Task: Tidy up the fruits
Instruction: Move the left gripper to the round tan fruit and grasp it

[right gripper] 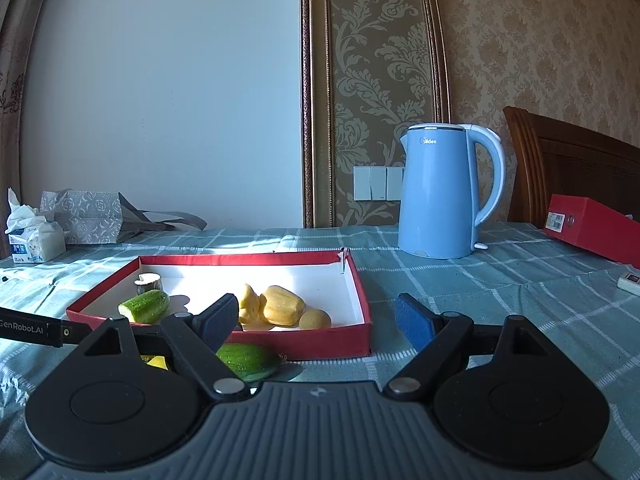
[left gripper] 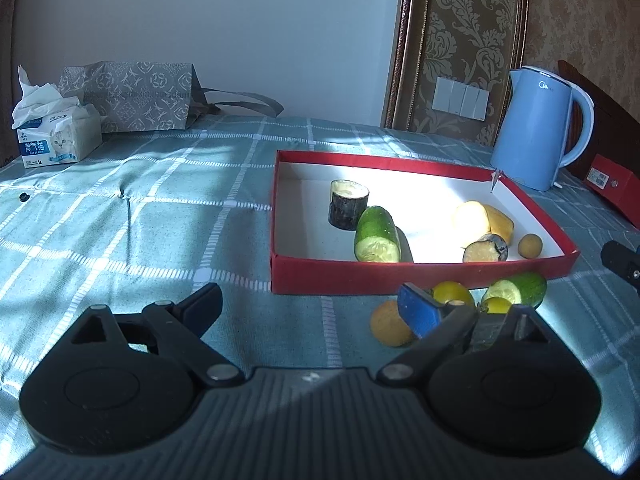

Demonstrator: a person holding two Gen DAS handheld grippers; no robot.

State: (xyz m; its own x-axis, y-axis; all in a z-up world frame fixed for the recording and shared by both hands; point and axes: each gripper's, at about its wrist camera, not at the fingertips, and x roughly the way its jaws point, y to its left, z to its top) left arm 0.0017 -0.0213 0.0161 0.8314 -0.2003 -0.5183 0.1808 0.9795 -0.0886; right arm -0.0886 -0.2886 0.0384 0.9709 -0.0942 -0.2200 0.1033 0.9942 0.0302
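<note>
Fruits and cut vegetable pieces are lying partly inside a red shallow box [left gripper: 420,276] and partly on the checked green tablecloth [left gripper: 160,208] in front of it. Inside the box, a dark-skinned cylinder piece [left gripper: 348,204] is standing upright, and a cucumber half [left gripper: 377,235] is lying just beside it with the cut face toward the front wall. Near the right side, a yellow peeled fruit [left gripper: 482,220] is resting next to a dark-skinned slice [left gripper: 485,249] and a small round tan fruit [left gripper: 530,245]. Outside the box, close to its front wall, a second cucumber piece [left gripper: 520,289], two yellow round fruits [left gripper: 453,293] and an orange round fruit [left gripper: 390,323] are lying together on the cloth. The left gripper [left gripper: 316,304] is hovering with its jaws standing wide apart and nothing between them; its blue pad is just in front of the orange fruit. The right gripper [right gripper: 316,316] is also standing wide, its jaws empty, facing the front wall of the box. A blue electric kettle [right gripper: 440,196] is standing behind the box.
</note>
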